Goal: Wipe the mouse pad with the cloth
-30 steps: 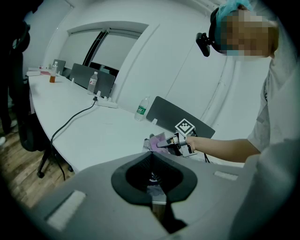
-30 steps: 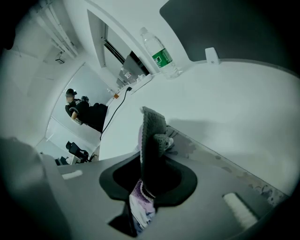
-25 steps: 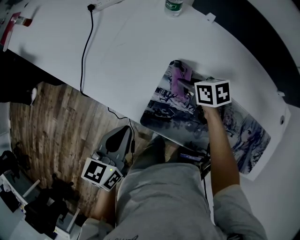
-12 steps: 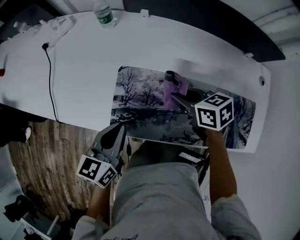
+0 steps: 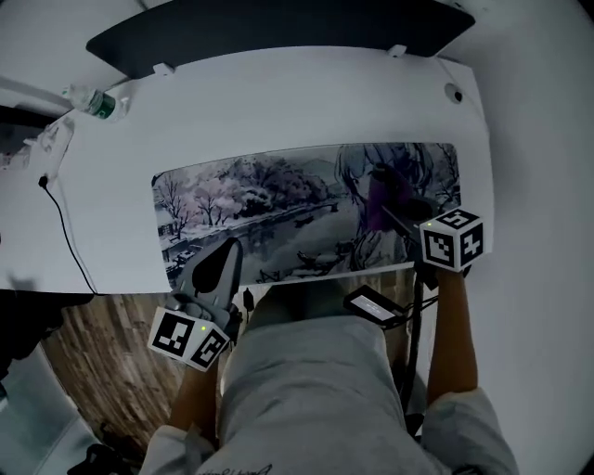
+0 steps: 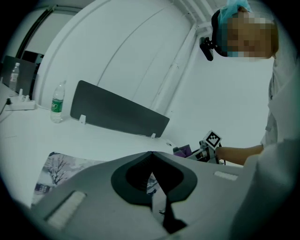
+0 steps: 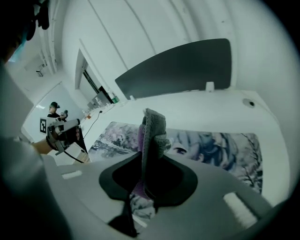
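Observation:
A long printed mouse pad (image 5: 251, 209) lies along the near edge of the white table (image 5: 278, 102). My right gripper (image 5: 385, 206) is shut on a purple-grey cloth (image 5: 379, 193), which rests on the pad's right part, over the drawn figure. In the right gripper view the cloth (image 7: 152, 133) stands up between the jaws of the right gripper (image 7: 148, 157), with the mouse pad (image 7: 215, 145) behind it. My left gripper (image 5: 225, 252) is shut and holds nothing, above the pad's near edge, left of centre. In its own view the left gripper (image 6: 151, 153) shows jaws that meet, and the mouse pad (image 6: 54, 168) lies beyond them.
A dark upright panel (image 5: 278, 28) lines the table's far edge. A water bottle (image 5: 93, 100) stands at the far left, and a black cable (image 5: 60, 223) runs down the left side. A small round hole (image 5: 452, 93) sits at the table's far right. Wooden floor (image 5: 102, 353) lies below.
My right gripper has carried the cloth along the pad, from its left end through the middle to the right part. The left gripper has come up from beside the table to the pad's near edge.

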Available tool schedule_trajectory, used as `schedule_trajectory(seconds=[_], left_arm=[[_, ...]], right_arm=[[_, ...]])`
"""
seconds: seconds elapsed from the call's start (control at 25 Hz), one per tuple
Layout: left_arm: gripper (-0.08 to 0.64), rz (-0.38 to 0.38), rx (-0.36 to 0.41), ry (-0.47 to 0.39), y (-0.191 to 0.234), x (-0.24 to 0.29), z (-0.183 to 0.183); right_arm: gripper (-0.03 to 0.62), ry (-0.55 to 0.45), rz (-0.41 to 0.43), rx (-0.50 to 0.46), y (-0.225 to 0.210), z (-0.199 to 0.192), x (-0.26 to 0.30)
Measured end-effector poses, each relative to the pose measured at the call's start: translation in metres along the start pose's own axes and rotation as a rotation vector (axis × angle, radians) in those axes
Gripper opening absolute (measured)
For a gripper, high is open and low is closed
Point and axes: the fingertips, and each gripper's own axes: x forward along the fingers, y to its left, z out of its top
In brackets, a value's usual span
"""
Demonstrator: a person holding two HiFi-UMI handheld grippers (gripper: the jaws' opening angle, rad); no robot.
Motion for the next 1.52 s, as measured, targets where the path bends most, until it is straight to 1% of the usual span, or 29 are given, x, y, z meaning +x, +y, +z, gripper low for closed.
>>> schedule_trajectory(seconds=[0.16, 0.36, 0.52, 0.64, 0.72, 0.88, 1.12, 1.32, 1.52], left_arm=[[0.018, -0.055, 0.034, 0.037, -0.039, 0.033, -0.006], [0.018, -0.081, 0.055, 0.08, -0.071, 0.06, -0.013], [0.018, -0.081, 0.07, 0.11, -0.086, 0.073, -0.017], [0.018, -0.074, 0.077, 0.128, -0.093, 0.08, -0.02], [0.018, -0.068, 0.083, 0.134, -0.097, 0.083, -0.021], [0.018, -0.052, 0.091, 0.14, -0.102, 0.086, -0.02], [0.018, -0.041, 0.08, 0.145, -0.098, 0.086, -0.021], [0.018, -0.069, 0.069, 0.157, -0.094, 0.082, -0.027], [0.018, -0.089, 0.06, 0.165, -0.067, 0.066, -0.027]], right_arm=[[0.089, -0.001, -0.104, 0.075, -0.07, -0.034, -0.044], [0.089, 0.017, -0.208, 0.154, -0.142, -0.072, -0.085], [0.089, 0.067, -0.291, 0.163, -0.192, -0.091, -0.106], [0.089, 0.112, -0.328, 0.169, -0.223, -0.099, -0.112], [0.089, 0.133, -0.324, 0.189, -0.237, -0.102, -0.109], [0.087, 0.183, -0.307, 0.206, -0.249, -0.108, -0.095], [0.086, 0.226, -0.329, 0.188, -0.245, -0.108, -0.089], [0.086, 0.242, -0.375, 0.177, -0.24, -0.105, -0.085], [0.086, 0.261, -0.424, 0.173, -0.221, -0.099, -0.069]])
